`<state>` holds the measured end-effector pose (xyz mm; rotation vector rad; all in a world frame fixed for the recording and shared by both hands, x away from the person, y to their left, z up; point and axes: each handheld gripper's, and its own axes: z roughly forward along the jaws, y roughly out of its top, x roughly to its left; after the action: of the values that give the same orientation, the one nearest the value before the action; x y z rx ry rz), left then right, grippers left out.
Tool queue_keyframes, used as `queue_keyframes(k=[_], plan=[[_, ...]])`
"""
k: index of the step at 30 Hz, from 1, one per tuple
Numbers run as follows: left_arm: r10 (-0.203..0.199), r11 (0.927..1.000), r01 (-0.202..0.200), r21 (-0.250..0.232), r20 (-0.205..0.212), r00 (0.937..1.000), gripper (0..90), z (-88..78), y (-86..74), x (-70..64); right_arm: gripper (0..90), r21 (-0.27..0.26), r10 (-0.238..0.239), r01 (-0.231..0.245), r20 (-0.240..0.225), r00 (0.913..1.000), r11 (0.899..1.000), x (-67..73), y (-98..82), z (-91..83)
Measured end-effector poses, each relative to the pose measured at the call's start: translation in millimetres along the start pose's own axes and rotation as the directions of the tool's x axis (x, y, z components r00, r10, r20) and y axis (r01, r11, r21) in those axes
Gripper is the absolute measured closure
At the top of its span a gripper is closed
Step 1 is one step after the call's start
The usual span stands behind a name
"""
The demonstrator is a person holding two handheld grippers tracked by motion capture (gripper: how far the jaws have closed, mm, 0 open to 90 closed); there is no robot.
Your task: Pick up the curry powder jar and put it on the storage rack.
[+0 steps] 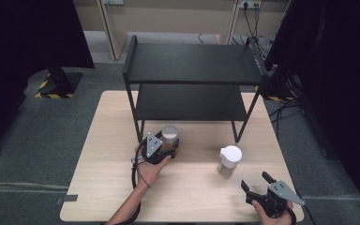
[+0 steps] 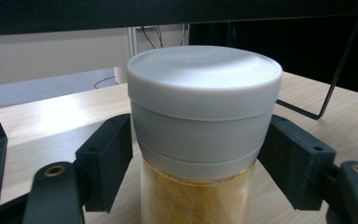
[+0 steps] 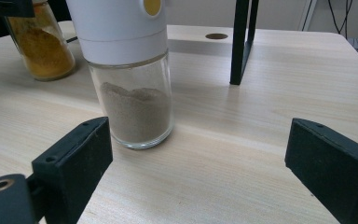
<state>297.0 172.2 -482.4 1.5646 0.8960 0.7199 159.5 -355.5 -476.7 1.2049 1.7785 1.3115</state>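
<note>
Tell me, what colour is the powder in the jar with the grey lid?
Yellow-orange powder, seen best in the left gripper view through the jar glass.

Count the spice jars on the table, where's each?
2. The grey-lidded jar of yellow powder stands by the black shelf's front left leg, between the left gripper's jaws. The white-lidded jar of brownish powder stands right of centre, ahead of the open right gripper.
</note>
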Motion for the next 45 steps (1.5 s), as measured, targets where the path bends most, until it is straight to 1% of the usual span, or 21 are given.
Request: queue_keyframes(k=[6, 10, 25, 32, 38, 45], plan=[[0.0, 1.0, 0.0, 0.005, -0.003, 1.0, 29.5, 2.3, -0.5, -1.4, 7.4, 0.002, 0.0, 0.0, -0.002, 1.0, 1.0, -0.3, 0.3, 0.1], [-0.002, 1.0, 0.002, 0.0, -0.008, 1.0, 33.9, 3.0, -0.9, -2.7, 7.4, 0.003, 0.0, 0.0, -0.003, 1.0, 1.0, -0.4, 0.5, 0.3], [-0.011, 0.9997, 0.011, 0.021, -0.007, 0.9999, 34.8, 0.2, 5.3, -2.8, 7.3, 0.002, 0.002, -0.002, -0.003, 1.0, 1.0, -0.6, 0.4, 0.2], [-0.011, 0.9999, 0.011, 0.0, 0.003, 0.9999, 34.8, -13.9, 7.0, -3.9, 7.3, 0.004, 0.001, -0.001, -0.002, 1.0, 1.0, -0.4, 0.7, 0.5], [-0.003, 0.9996, 0.003, -0.027, -0.004, 1.0, 34.8, -27.9, 13.2, -3.6, 7.3, 0.003, 0.003, -0.003, 0.0, 1.0, 1.0, 0.0, 0.6, 0.3], [0.015, 0.998, -0.016, -0.06, -0.023, 0.9996, 34.9, -44.0, 25.1, -3.5, 7.3, 0.003, 0.003, -0.003, 0.002, 1.0, 1.0, 0.3, 0.5, 0.3]])
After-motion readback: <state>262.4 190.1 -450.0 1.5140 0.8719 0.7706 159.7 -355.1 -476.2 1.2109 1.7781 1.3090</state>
